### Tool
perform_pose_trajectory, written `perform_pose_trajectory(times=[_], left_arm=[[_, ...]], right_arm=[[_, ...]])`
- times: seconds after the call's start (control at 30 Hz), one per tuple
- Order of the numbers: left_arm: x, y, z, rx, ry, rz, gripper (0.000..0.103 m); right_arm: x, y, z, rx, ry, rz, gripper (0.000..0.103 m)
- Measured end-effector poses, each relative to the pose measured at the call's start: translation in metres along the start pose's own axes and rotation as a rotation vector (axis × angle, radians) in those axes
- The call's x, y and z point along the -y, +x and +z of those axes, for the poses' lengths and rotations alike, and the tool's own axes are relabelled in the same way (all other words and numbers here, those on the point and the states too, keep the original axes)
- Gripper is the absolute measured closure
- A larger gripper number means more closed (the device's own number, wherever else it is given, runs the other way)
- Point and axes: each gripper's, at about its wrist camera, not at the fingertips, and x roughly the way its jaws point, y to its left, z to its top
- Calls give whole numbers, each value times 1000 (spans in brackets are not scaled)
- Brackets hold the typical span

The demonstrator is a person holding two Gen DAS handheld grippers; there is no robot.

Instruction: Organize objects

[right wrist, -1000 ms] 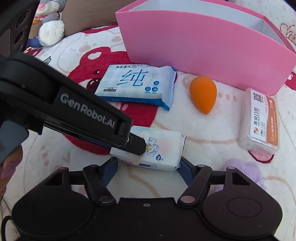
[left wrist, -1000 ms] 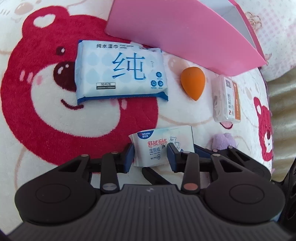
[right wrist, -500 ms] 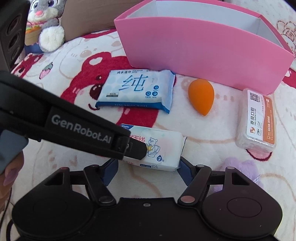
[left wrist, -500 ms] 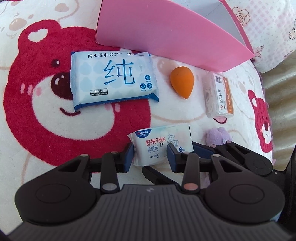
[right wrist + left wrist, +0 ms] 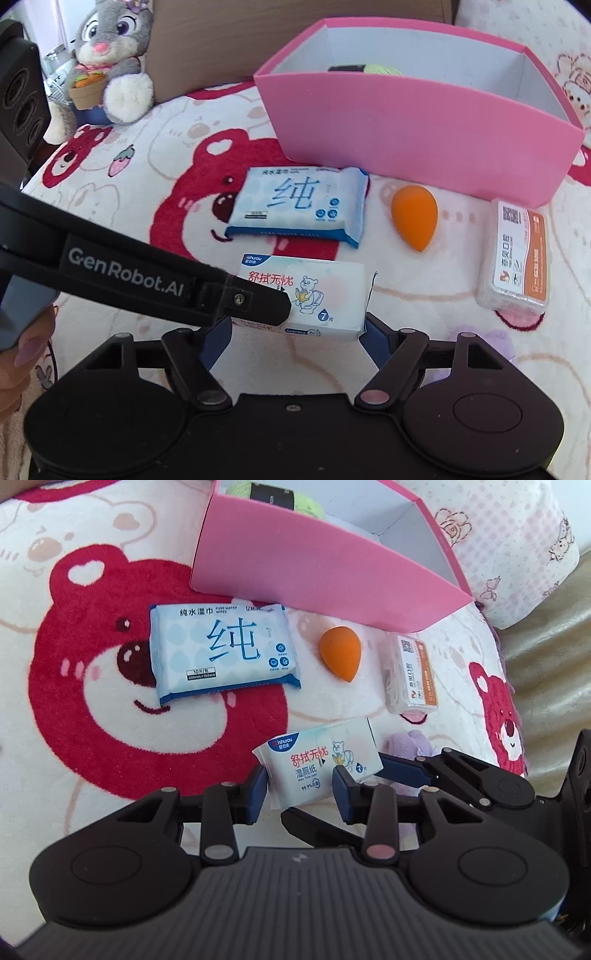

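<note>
Covering everything, a bear-print blanket (image 5: 155, 192); plush rabbit (image 5: 110, 62) behind.

pink box (image 5: 417, 147) wall ahead, top open

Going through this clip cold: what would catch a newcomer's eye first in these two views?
Probably the big pink box at the back of the red bear blanket, with something green already inside. Next, the small wipes pack up front, pinched by the left gripper while the right gripper straddles it, its jaws having just widened. Between them lie a large blue wipes pack, an orange sponge and a clear floss case.
</note>
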Motion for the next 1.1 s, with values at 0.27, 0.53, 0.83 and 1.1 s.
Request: perform_pose_trajectory(times=[0.27,0.53,0.83,1.1], left_arm=[[10,-20,-3,46,34,-6,66],[25,-39,-10,60,87,-14,66],[45,-52,-15,91,120,-50,66],[51,-64,-9,122,118,-52,66]], right_arm=[[-14,-18,-3,63,-94,-49,21],[-21,-43,-5,114,-109,-63,20],[-16,-62,-3,175,-83,-92,15],[-18,-77,-3,232,-96,-102,21]])
